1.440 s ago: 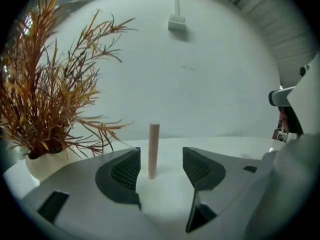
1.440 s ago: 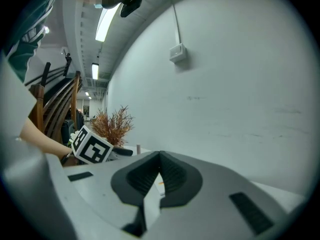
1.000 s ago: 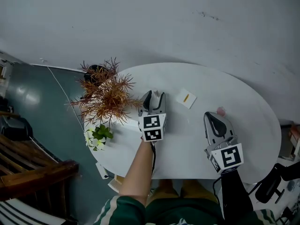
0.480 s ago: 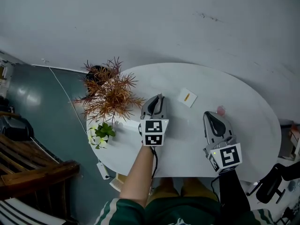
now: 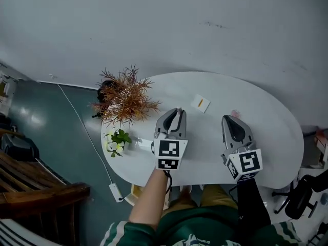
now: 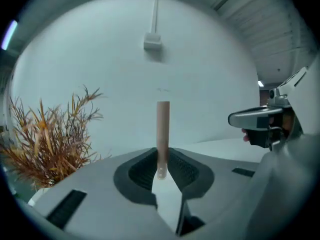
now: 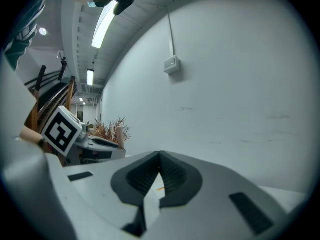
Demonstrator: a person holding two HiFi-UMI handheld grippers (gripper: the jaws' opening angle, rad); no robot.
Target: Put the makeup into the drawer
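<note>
Far left on the white tabletop: dried rust-coloured plant, with a small green plant with white flowers in front of it. Left hand-held gripper hangs over the tabletop just right of them. Its jaws have just been closing and now stand narrow, clamped on the makeup tube. The tube is pinkish and upright between the pads, with most of its length sticking up above them. White card with an orange mark lies further back, apart from both grippers. Small pink item sits just beyond the right hand-held gripper, whose jaws meet at the tips and hold nothing.
</note>
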